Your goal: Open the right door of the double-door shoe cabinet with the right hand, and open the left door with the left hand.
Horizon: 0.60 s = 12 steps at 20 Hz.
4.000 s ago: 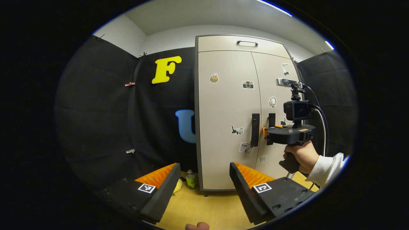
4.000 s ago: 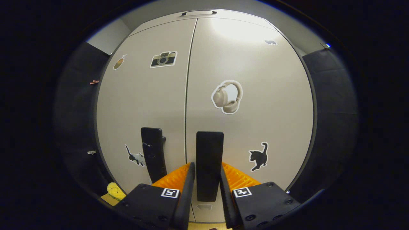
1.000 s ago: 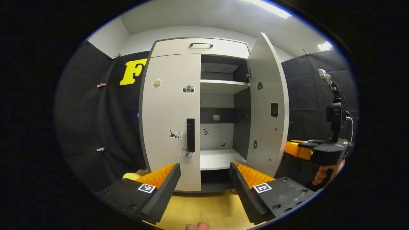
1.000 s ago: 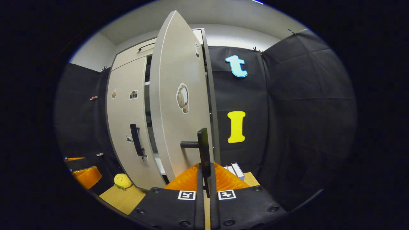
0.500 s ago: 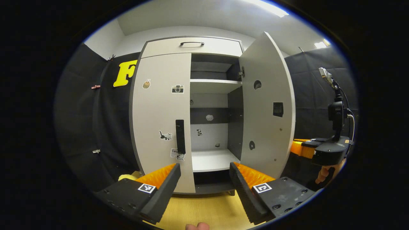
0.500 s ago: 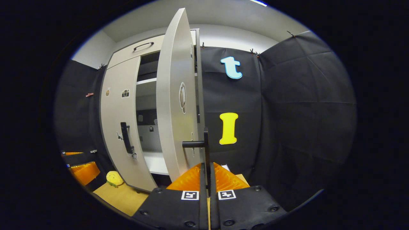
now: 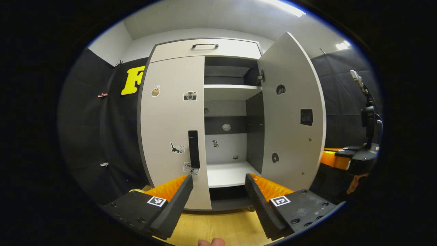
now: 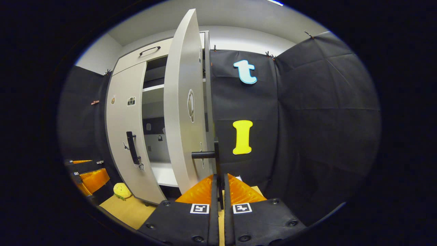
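Half done: your right door stands open, your left door is shut.

At left centre of the left gripper view, the pale grey left door (image 7: 172, 130) with its black bar handle (image 7: 193, 149) is closed; your left gripper (image 7: 218, 200) is spread, holding nothing. Right of centre, the pale grey right door (image 7: 290, 116) is swung wide. Your right gripper (image 8: 218, 196) pinches that door's black handle (image 8: 216, 153); the left door is left to do.

Apparently unobstructed floor (image 7: 218, 227) before left door (image 7: 170, 130)
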Each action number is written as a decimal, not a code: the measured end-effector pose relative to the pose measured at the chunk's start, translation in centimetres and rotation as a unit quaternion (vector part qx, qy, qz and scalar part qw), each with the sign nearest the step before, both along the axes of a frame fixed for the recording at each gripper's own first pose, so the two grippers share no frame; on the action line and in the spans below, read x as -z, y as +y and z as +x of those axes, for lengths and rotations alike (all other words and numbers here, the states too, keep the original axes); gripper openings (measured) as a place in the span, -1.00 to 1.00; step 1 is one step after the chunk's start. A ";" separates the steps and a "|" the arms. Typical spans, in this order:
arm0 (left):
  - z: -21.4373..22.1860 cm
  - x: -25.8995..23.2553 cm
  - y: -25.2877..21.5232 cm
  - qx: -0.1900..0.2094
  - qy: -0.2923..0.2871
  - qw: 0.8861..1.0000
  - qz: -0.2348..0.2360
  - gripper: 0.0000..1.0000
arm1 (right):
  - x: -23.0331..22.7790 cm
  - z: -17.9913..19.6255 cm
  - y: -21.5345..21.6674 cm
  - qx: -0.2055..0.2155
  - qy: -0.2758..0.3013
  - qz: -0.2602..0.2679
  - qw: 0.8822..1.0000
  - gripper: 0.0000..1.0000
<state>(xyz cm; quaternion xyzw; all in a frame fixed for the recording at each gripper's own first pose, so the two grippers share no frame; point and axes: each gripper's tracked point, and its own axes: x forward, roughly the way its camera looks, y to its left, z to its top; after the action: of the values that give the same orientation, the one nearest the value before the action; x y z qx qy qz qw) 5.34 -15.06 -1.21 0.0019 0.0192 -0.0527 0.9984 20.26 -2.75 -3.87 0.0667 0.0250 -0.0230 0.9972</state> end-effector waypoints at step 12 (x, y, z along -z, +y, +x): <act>11.3 0.7 3.3 -0.022 0.011 1.000 0.004 0.90 | -1.4 -3.3 -2.8 0.014 -0.024 0.011 1.000 0.88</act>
<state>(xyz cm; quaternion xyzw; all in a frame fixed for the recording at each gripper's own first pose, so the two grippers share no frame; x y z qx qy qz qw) 16.64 -11.73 -1.86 0.0052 0.0303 -0.0310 0.9990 16.96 -5.53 -2.44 0.0789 0.0004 -0.0349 0.9963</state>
